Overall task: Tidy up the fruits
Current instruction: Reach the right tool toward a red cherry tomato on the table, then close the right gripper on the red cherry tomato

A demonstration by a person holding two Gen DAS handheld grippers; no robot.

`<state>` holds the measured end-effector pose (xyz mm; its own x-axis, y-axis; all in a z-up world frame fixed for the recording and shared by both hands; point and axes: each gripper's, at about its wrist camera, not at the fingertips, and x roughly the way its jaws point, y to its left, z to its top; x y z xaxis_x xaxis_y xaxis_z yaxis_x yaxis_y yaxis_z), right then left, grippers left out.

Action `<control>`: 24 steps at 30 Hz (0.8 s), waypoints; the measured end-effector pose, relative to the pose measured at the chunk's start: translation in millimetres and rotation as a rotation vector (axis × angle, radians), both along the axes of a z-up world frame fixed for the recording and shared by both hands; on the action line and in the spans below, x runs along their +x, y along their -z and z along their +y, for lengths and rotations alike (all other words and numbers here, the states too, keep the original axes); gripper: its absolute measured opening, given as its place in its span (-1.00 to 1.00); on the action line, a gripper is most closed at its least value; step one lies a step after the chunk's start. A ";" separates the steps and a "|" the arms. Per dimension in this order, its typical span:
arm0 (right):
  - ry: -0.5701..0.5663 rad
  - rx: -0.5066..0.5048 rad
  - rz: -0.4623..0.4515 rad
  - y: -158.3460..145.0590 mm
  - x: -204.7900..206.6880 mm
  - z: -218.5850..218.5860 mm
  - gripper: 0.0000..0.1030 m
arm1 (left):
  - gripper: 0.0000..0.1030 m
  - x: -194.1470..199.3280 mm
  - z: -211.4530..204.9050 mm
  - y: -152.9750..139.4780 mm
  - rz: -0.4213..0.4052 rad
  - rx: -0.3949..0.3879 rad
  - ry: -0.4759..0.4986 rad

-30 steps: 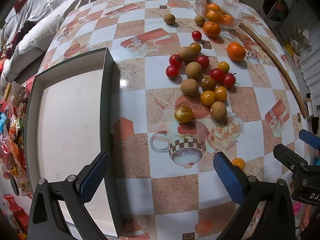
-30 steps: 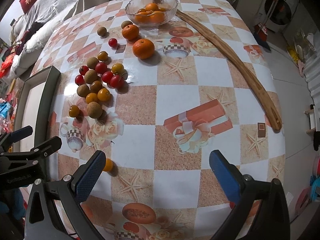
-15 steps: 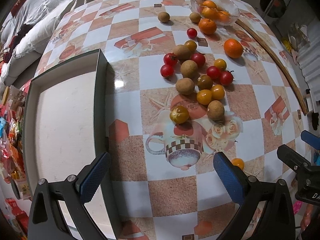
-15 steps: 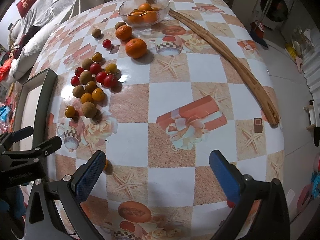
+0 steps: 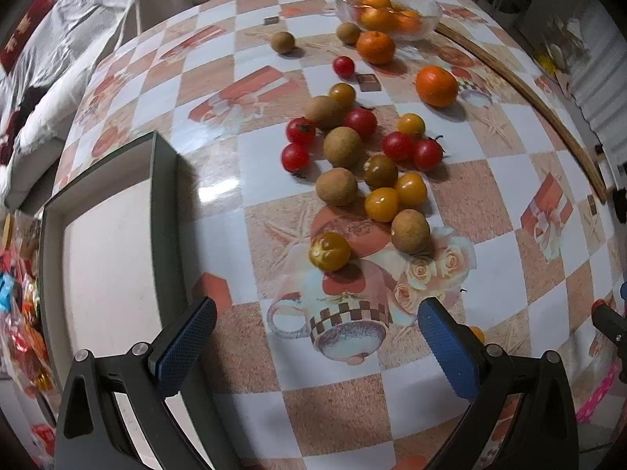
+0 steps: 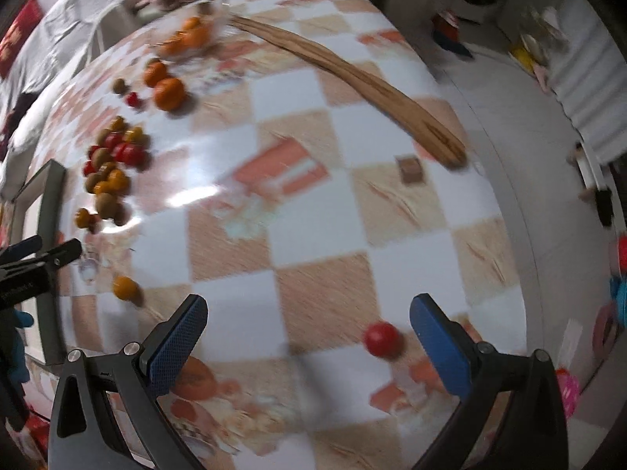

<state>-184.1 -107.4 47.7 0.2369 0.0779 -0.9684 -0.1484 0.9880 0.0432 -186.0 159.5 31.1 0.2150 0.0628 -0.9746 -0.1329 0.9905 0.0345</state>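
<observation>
A cluster of red and yellow cherry tomatoes and brown longans (image 5: 354,168) lies on the checked table. Two oranges (image 5: 436,85) lie near a glass bowl (image 5: 388,9) of oranges at the far side. My left gripper (image 5: 315,346) is open and empty, low over the table just short of a yellow tomato (image 5: 329,251). My right gripper (image 6: 307,342) is open and empty; a lone red tomato (image 6: 382,339) lies just inside its right finger. A small orange fruit (image 6: 124,288) lies to its left. The right wrist view is blurred.
A dark-rimmed tray (image 5: 160,203) with a white floor sits at the table's left edge. A long wooden stick (image 6: 352,74) lies along the right side. Bedding and clothes (image 5: 58,51) lie beyond the table. The table's rounded edge (image 6: 521,258) drops to the floor on the right.
My left gripper has moved forward and right, closer to the fruit cluster. My right gripper has swung right and down, bringing a lone red tomato into view near its right finger.
</observation>
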 end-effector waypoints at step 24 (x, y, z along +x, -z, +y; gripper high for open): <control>0.068 -0.057 0.013 31.0 -12.4 -26.4 -0.12 | 1.00 11.1 -5.7 16.4 -0.006 -0.006 0.055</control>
<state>-196.5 -133.9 16.7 0.2275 0.0070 -0.9738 -0.0807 0.9967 -0.0117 -174.9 153.9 14.7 0.2235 0.0450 -0.9737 -0.0784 0.9965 0.0281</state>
